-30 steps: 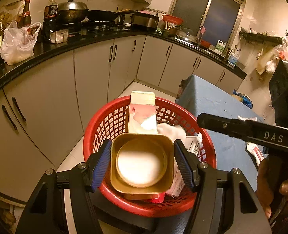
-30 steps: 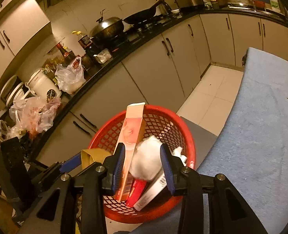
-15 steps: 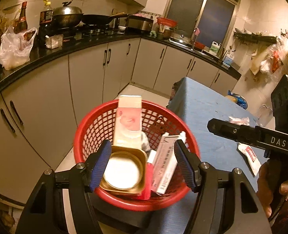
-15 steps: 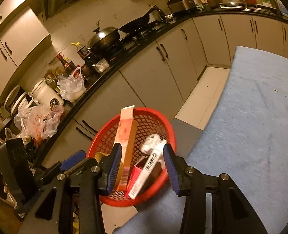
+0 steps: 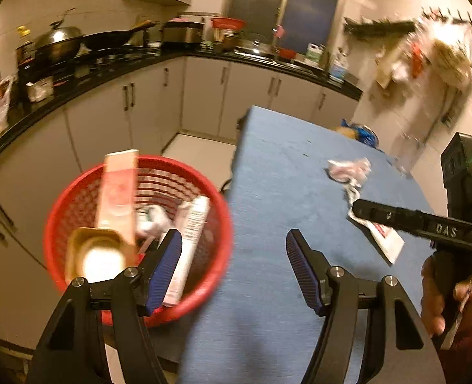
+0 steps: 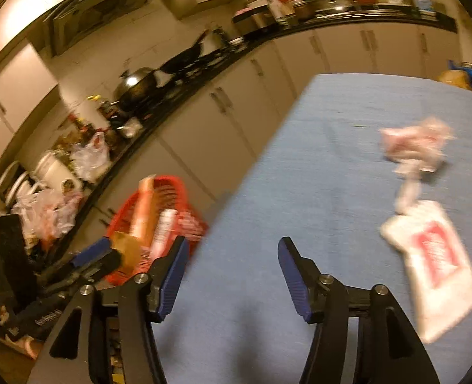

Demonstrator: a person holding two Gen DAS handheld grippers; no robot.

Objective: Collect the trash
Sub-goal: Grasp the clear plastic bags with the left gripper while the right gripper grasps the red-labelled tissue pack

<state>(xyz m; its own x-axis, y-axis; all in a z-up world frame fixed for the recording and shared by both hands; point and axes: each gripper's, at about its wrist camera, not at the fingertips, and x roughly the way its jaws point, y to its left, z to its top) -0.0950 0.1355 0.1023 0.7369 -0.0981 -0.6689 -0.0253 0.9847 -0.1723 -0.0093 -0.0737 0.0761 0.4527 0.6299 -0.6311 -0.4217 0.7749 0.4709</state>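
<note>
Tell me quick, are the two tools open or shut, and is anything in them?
Left tool: open, holding nothing, over the red basket and the blue table.
Right tool: open, holding nothing, over the blue table.

1. Left tool (image 5: 234, 268) hangs wide open, empty, over the blue bench (image 5: 277, 192) edge.
2. Red basket (image 5: 213, 249) beside the bench holds a pink carton (image 5: 117, 192), a gold tub (image 5: 98, 256) and a white tube (image 5: 188, 233).
3. Crumpled wrapper (image 5: 348, 168) and white packet (image 5: 384, 243) lie on the bench.
4. Right tool (image 5: 421, 222) reaches in above the packet.
</note>
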